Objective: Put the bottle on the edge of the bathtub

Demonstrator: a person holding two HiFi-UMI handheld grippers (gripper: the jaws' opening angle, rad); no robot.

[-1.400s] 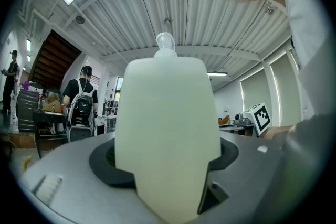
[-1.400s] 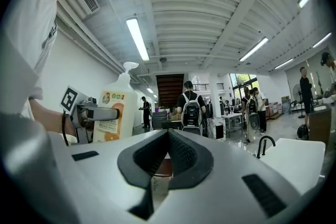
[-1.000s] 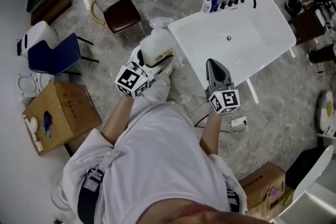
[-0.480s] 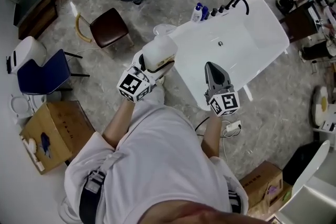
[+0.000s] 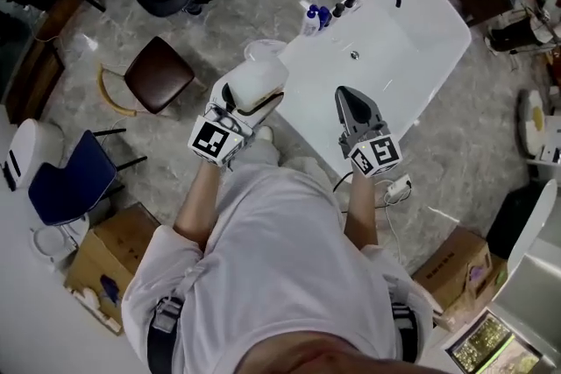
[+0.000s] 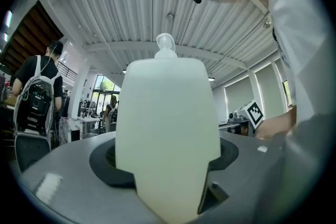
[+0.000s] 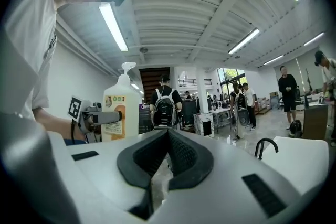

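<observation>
The bottle (image 5: 256, 81) is clamped at mid-body by the left gripper (image 5: 252, 98) and held upright just beside the bathtub (image 5: 412, 31) rim. The right gripper (image 5: 351, 97) is closed and empty above the bathtub. The bottle is judged stiff, smooth and fairly heavy, so its flat sides should be gripped.

The white pump bottle (image 5: 255, 81) (upright, held aloft) hangs beside a corner of the bathtub (image 5: 419, 38).
</observation>
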